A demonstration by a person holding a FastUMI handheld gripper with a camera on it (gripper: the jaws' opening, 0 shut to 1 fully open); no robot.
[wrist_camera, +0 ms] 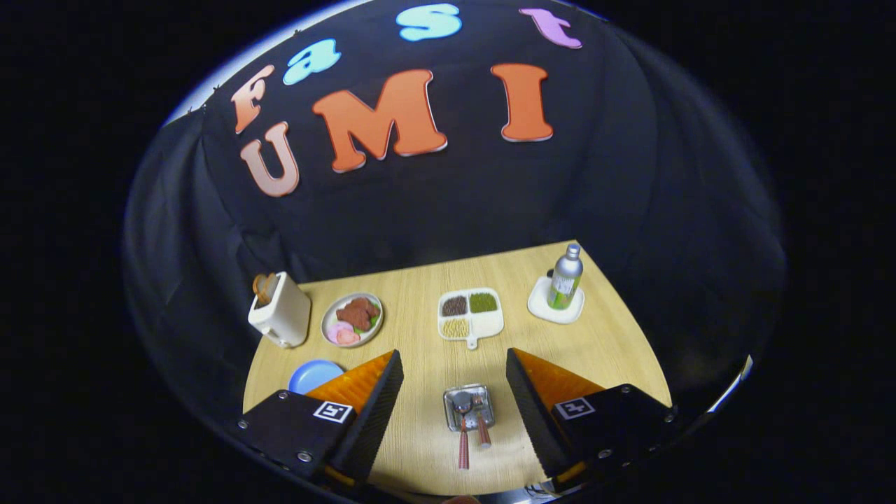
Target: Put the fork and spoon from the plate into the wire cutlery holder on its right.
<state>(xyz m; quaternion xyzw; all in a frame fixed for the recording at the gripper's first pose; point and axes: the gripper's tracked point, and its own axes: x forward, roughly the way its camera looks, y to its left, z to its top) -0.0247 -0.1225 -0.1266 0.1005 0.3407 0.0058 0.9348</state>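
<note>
My gripper (453,355) is open and held high over the wooden table (420,280), with nothing between its fingers. Below the gap, slightly back from the fingertips, stands the small wire cutlery holder (467,406). Two utensils rest in it, heads down inside the wire and reddish handles sticking out towards me: one handle (463,448) longer, the other (484,434) shorter. I cannot tell which is the fork and which the spoon. The blue plate (313,374) lies left of the holder, partly hidden behind the left finger (371,392); its visible part is bare.
At the back stand a white toaster (280,311) holding a slice of toast, a plate of food (352,318), a white divided tray of grains (470,313), and a silver bottle (565,278) on a white coaster (556,304). Black cloth walls close off the table.
</note>
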